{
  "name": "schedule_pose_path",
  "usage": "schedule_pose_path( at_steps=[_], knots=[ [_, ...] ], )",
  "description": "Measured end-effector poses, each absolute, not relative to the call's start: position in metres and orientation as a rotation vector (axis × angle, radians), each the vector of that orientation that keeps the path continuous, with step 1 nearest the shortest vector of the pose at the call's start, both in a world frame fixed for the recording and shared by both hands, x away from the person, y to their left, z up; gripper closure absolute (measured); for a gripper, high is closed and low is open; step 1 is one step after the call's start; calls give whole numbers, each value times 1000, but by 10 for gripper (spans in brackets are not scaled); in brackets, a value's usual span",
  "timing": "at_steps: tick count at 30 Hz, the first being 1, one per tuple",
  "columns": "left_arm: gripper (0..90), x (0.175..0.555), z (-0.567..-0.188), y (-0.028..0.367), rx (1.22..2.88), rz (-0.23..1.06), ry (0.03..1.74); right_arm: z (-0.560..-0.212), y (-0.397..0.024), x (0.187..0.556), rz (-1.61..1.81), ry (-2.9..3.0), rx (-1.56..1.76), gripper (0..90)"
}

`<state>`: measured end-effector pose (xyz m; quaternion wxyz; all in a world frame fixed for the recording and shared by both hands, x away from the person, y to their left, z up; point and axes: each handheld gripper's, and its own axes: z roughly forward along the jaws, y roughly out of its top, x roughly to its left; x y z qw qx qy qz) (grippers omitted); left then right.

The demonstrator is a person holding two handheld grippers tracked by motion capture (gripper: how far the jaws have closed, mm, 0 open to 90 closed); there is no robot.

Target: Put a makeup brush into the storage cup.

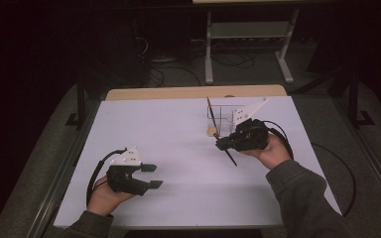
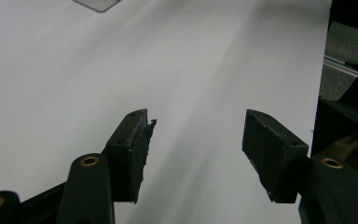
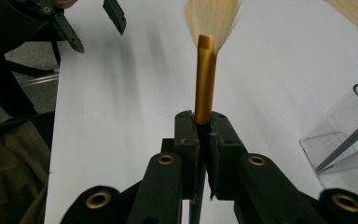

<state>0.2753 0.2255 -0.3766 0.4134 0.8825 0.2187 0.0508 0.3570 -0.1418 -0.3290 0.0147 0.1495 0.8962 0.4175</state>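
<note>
A fan brush (image 3: 204, 74) with a gold ferrule and pale bristles points away from my right gripper (image 3: 204, 126), which is shut on it just below the ferrule. In the high view the right gripper (image 1: 222, 144) hovers at the right of the white sheet, and the brush's dark handle (image 1: 231, 158) sticks out below it. A clear plastic organiser (image 1: 224, 117) stands just behind, with another dark brush (image 1: 211, 111) upright in it. My left gripper (image 1: 152, 176) rests low at the front left, open, with nothing between its fingers (image 2: 130, 154).
The white sheet (image 1: 168, 129) covers a wooden table whose far edge (image 1: 193, 92) shows. Dark floor, cables and a grey table frame (image 1: 248, 44) lie beyond. The organiser's corner (image 3: 349, 140) sits to the right of the held brush.
</note>
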Motion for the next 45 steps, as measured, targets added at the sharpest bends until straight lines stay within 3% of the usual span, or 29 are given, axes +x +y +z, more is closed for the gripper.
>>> schedule_pose_path(
  at_steps=[45],
  knots=[
    [398,276,-376,227,2211,137,548,-321,-143,373,1285,2770,475,825]
  ],
)
